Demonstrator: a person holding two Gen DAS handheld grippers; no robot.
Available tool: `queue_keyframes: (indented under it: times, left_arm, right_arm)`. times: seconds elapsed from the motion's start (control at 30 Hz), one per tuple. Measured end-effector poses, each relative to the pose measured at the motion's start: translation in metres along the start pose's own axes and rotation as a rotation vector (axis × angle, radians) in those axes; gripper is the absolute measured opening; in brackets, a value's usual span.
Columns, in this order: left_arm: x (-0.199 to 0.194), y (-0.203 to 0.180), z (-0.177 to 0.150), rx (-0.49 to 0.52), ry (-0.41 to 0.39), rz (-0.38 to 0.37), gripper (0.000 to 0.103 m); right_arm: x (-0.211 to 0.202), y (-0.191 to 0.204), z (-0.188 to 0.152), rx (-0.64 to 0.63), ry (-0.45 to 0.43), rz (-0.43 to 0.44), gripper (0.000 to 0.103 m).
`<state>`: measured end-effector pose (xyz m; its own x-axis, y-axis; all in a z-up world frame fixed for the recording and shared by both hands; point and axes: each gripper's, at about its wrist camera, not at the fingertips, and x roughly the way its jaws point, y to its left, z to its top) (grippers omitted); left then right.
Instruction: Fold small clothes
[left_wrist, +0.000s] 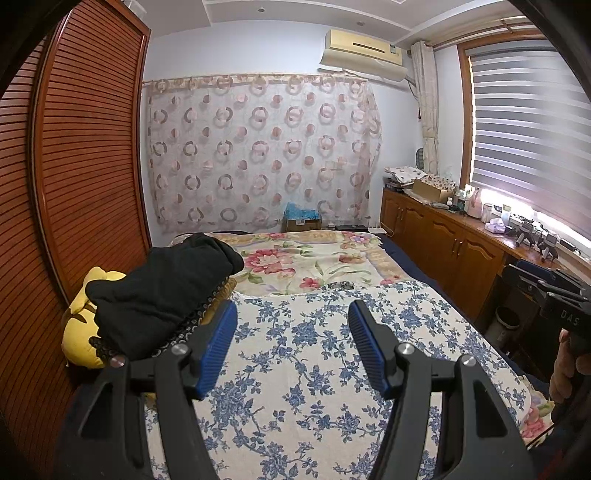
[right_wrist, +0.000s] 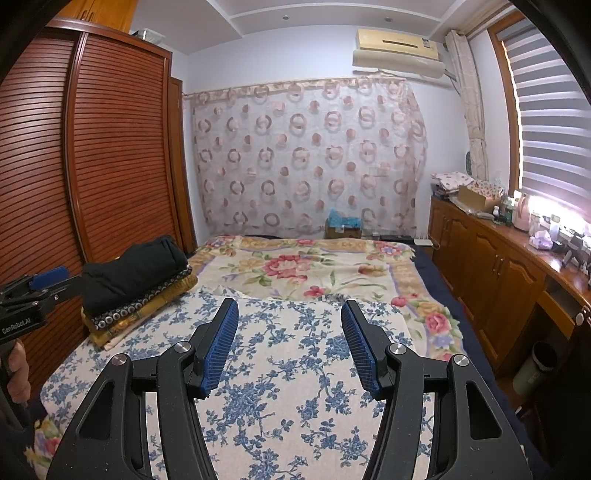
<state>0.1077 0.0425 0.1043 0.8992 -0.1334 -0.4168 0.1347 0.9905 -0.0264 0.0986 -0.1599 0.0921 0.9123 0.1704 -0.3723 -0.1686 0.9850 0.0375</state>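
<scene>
Bedroom with louvred wooden wardrobe (right_wrist: 110, 155) at left, ring-patterned curtain (right_wrist: 306, 158) on the far wall, low wooden cabinet (right_wrist: 491, 273) under the window at right. Bed spread with blue-flowered sheet (right_wrist: 288, 369) near, rose-patterned blanket (right_wrist: 303, 269) beyond. Stack of folded clothes (right_wrist: 136, 291) at the sheet's left edge, black garment on top, possibly on a yellow cushion (left_wrist: 79, 332). Left gripper (left_wrist: 291, 334) spread wide over the sheet, holding nothing. Right gripper (right_wrist: 290, 332) likewise spread, empty.

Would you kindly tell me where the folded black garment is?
The black garment tops the folded stack on the bed's left edge, beside the wooden wardrobe in both views.
</scene>
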Motion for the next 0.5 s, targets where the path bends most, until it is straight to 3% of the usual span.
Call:
queue_keyframes:
  times: [0.5]
  left_arm:
    - [-0.0084,-0.0078,0.0037,-0.003,-0.008,-0.001,0.063]
  right_arm:
    - [-0.0019,-0.0033,0.0012,0.002,-0.003,-0.003,0.059]
